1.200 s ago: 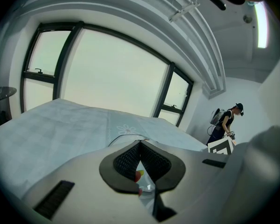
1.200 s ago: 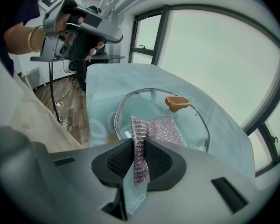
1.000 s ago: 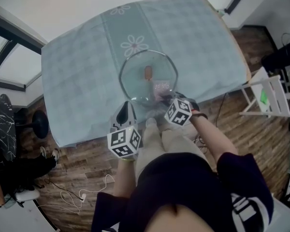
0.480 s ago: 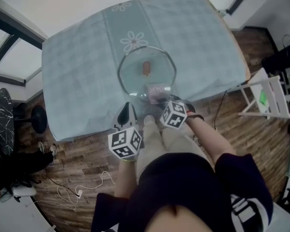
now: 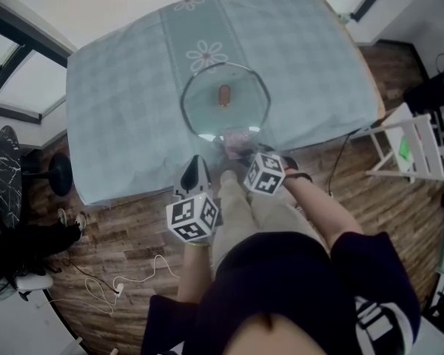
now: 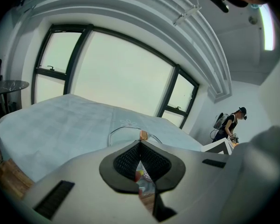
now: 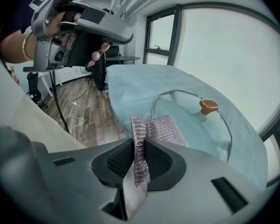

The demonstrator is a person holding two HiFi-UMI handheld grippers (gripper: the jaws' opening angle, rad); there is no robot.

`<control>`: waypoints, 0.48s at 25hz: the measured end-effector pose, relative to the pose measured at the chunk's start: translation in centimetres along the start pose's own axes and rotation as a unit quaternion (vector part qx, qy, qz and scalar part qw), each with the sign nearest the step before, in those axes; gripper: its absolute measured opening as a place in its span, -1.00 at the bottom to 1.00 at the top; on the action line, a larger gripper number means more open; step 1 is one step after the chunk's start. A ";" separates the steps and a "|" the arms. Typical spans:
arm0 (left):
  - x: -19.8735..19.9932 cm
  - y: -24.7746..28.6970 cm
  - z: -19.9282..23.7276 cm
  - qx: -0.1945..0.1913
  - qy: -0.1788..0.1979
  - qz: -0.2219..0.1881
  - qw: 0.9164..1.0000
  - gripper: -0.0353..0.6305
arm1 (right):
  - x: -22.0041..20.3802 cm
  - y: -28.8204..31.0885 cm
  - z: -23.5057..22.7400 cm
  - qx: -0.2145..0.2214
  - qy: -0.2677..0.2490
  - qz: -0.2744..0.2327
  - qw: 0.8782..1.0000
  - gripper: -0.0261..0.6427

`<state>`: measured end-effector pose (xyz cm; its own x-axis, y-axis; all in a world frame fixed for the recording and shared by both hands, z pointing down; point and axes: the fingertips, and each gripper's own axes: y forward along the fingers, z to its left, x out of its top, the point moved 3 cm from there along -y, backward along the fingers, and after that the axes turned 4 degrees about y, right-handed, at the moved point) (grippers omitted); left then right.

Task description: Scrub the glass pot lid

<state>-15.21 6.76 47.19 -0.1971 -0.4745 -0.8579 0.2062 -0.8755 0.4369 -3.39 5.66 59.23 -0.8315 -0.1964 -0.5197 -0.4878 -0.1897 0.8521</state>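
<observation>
A round glass pot lid [image 5: 223,113] lies on the pale blue cloth-covered table [image 5: 118,95] near its front edge, a silvery mesh scrub pad [image 5: 237,140] on the lid's near rim, the right gripper [image 5: 241,154] just nearer, the left gripper [image 5: 194,161] to its left.

The left tongs [image 6: 140,143] fill the near part of the view, and their dark ribbed pads [image 6: 123,161] are closed together at the tip. Just beyond the tip lies the glass pot lid [image 6: 113,133], flat on the tabletop [image 6: 60,120], which is covered by a pale blue cloth. The lid's orange knob [image 6: 143,135] stands upright directly above the tip. Large dark-framed windows [image 6: 116,73] span the far wall. A person [image 6: 231,124] stands at the far right.
</observation>
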 end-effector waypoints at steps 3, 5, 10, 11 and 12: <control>-0.5 -0.5 -0.1 0.005 -0.006 -0.001 1.000 -0.90 | -0.1 0.0 0.5 0.003 -0.004 -0.002 1.000 -0.72; -0.9 -0.9 -0.1 0.009 -0.009 0.000 1.000 -0.90 | -0.1 0.0 0.8 0.005 -0.004 -0.005 1.000 -0.72; -1.4 -1.8 -0.4 0.016 -0.014 0.000 1.000 -0.90 | -0.3 -0.3 1.4 0.006 -0.014 -0.004 1.000 -0.72; -1.4 -1.9 -0.5 0.017 -0.014 -0.001 1.000 -0.90 | -0.4 -0.3 1.5 0.005 -0.016 -0.003 1.000 -0.72; -1.4 -1.9 -0.5 0.018 -0.014 -0.002 1.000 -0.90 | -0.4 -0.3 1.5 0.005 -0.018 -0.004 1.000 -0.72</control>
<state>-14.81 9.16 47.41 -0.2237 -0.4731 -0.8521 0.1703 -0.8798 0.4438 -3.28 7.27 59.25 -0.8369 -0.1599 -0.5235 -0.4966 -0.1804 0.8490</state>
